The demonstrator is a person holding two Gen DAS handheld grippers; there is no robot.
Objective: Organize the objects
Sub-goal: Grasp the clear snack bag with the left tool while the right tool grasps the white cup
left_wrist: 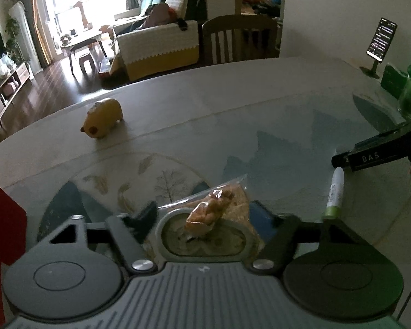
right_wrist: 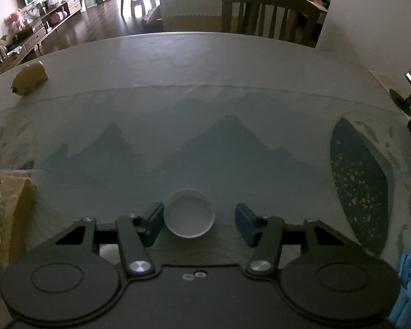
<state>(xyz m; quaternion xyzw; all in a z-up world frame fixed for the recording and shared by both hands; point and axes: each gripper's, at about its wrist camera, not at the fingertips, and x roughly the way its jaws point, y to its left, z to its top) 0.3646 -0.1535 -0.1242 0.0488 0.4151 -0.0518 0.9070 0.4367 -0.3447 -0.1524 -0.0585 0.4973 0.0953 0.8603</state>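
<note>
Our main worry is the white cap (right_wrist: pixel 189 213) between the fingers of our right gripper (right_wrist: pixel 198 220). It is low, round and smooth, lying open side up on the glass-covered worktop (right_wrist: pixel 205 104), and it sits off-centre, touching or almost touching the left finger, with a clear gap to the right one. If we close from here, we judge the right finger would push the cap sideways before both sides bite, and it could skid out forward or tip onto its rim. The slick glass would make that slide easy.

On the other side, our left gripper (left_wrist: pixel 205 218) stands over a bagged snack (left_wrist: pixel 211 211) in crinkly clear wrap, which lies on a grey, rounded object that we cannot identify. The wrap is soft and loose, so a pinch may catch only plastic and let the contents sag or slip. A marker pen (left_wrist: pixel 334 193) lies just right of the snack and could be knocked and rolled if we swing that way.

The right gripper is wide open and holds nothing. The left gripper is also spread wide; the snack lies between its fingers, but we cannot tell whether either finger touches it.

A yellow animal figure (left_wrist: pixel 102 122) stands far beyond the snack, near the worktop's far edge.
</note>
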